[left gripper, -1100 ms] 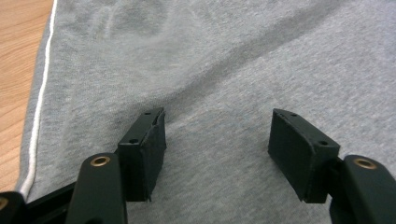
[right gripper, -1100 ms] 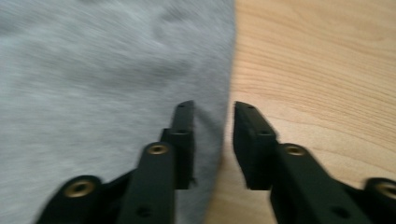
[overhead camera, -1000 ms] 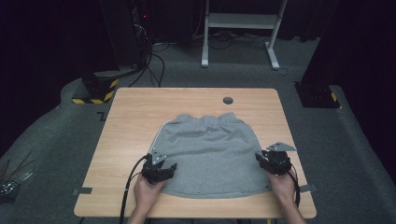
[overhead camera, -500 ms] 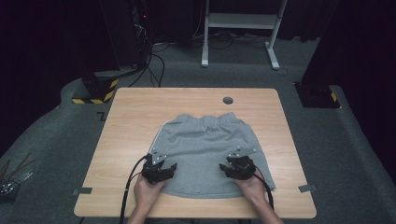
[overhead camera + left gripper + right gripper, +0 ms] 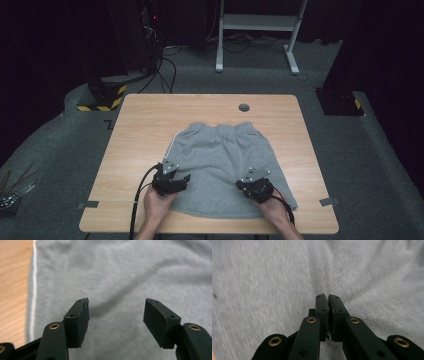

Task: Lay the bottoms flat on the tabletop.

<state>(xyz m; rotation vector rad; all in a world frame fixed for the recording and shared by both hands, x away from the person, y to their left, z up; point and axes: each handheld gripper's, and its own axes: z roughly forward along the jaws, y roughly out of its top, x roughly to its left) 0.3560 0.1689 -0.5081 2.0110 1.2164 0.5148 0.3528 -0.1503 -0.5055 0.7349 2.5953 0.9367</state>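
A pair of soft grey jersey shorts (image 5: pixel 222 167) lies spread flat on the light wooden table (image 5: pixel 145 125), its gathered waistband toward the far edge and its hem close to the near edge, roughly midway between the left and right edges. A thin white stripe (image 5: pixel 32 290) runs down the garment's left side seam, with bare wood just beyond it.

The left gripper (image 5: pixel 172 179) sits over the near left part of the shorts, held by a hand coming in from the near edge. In the left gripper view its two black jaws stand wide apart, released, with only grey cloth lying between them and a shallow crease in the fabric ahead.

The right gripper (image 5: pixel 256 187) rests on the near right part of the shorts. In the right gripper view (image 5: pixel 328 315) its jaws are pressed together, pad against pad; whether any cloth is pinched between them I cannot tell.

A small dark round hole (image 5: pixel 244 107) sits in the tabletop near the far edge.
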